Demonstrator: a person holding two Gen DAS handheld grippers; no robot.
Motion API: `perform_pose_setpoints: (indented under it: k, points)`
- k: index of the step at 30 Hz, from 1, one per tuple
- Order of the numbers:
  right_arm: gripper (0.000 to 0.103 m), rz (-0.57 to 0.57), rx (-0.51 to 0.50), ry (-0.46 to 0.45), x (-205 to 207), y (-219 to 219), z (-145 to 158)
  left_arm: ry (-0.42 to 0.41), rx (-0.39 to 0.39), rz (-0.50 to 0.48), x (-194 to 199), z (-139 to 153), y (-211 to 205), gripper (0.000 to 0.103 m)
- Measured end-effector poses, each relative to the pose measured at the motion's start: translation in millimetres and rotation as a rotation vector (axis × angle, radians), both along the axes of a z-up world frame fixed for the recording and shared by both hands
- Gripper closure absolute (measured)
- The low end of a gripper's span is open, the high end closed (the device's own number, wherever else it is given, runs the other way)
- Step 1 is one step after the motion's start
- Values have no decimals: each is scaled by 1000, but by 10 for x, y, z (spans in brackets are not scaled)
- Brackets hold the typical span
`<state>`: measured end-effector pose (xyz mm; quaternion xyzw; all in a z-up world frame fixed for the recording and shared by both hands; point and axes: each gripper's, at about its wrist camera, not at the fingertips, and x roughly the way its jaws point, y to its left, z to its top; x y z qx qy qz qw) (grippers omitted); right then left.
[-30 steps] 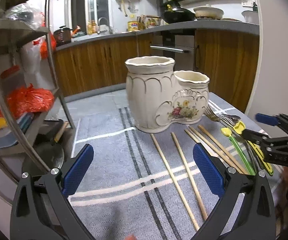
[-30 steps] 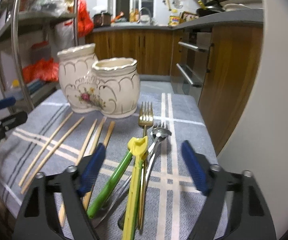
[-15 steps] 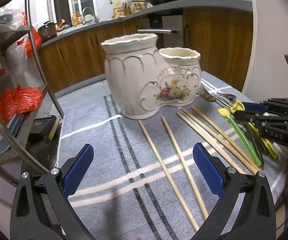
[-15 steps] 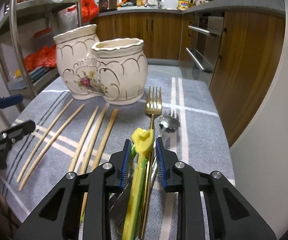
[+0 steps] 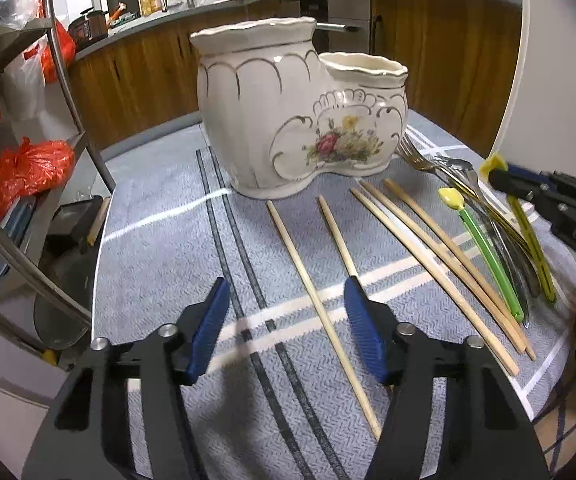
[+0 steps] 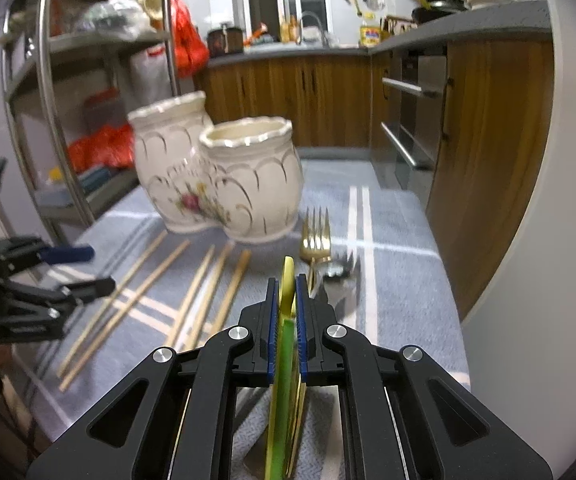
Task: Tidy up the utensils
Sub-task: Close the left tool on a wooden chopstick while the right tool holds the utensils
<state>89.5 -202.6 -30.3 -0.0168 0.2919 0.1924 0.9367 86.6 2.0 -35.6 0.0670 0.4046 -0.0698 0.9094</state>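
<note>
A cream two-pot ceramic utensil holder [image 5: 299,120] with a flower print stands on the grey striped cloth [image 5: 160,248]; it also shows in the right wrist view [image 6: 224,184]. Several wooden chopsticks [image 5: 319,304] lie in front of it. My left gripper [image 5: 288,324] is open over the two leftmost chopsticks. My right gripper [image 6: 287,292] is shut on a yellow-headed utensil [image 6: 288,280] and holds it lifted off the cloth. A green-handled utensil [image 5: 483,252], a gold fork [image 6: 316,236] and a silver fork [image 6: 337,270] lie on the right.
A metal shelf rack [image 5: 68,92] with red bags stands left of the table. Wooden kitchen cabinets [image 6: 315,92] and an oven [image 6: 407,120] are behind. The table's right edge runs beside a white wall [image 6: 535,200].
My right gripper has closed on the yellow-headed utensil and raised it. My left gripper has narrowed its opening and moved closer to the chopsticks and the holder.
</note>
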Motion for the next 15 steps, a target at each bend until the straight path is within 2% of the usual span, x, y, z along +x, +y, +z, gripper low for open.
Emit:
perform_pose_setpoints:
  k: [5, 7, 9, 12, 15]
  points:
    - [94, 22, 25, -56, -68, -24, 77, 22, 19, -4, 1, -41, -114, 64]
    - [94, 31, 30, -78, -110, -22, 104, 29, 48, 4, 23, -79, -180, 66]
    - [95, 37, 41, -101, -141, -35, 136, 23, 60, 6, 28, -102, -204, 73]
    - [95, 39, 60, -130, -184, -74, 174, 27, 55, 15, 39, -107, -215, 93]
    - [96, 45, 62, -139, -203, -76, 179, 29, 43, 21, 20, -107, -170, 97]
